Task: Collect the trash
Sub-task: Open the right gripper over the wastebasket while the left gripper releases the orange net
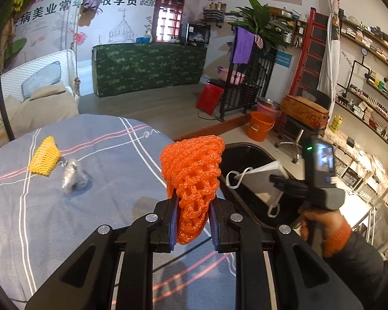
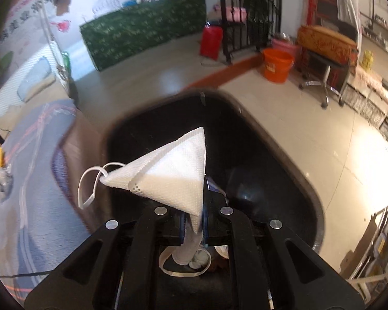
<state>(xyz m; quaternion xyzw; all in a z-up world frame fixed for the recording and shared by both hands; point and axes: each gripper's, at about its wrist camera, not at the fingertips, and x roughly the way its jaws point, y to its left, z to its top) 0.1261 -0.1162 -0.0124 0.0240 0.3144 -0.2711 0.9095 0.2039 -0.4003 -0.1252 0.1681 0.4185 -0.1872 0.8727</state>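
I am holding the mask (image 2: 168, 170) in my closed right gripper (image 2: 193, 228) directly over the bin (image 2: 292, 170); the left gripper (image 1: 193, 226), clamping the orange net (image 1: 194, 178), is waiting beside it.

the lower end of the white face mask (image 2: 173, 173) disappears between the right gripper (image 2: 193, 228) pads. beyond it, the black bin (image 2: 284, 155) bottom is too dark to read. left of that gripper, the striped cloth (image 2: 38, 180) is smeared by blur.

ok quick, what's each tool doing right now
left tool: closed on the orange foam net
right tool: closed on the white face mask
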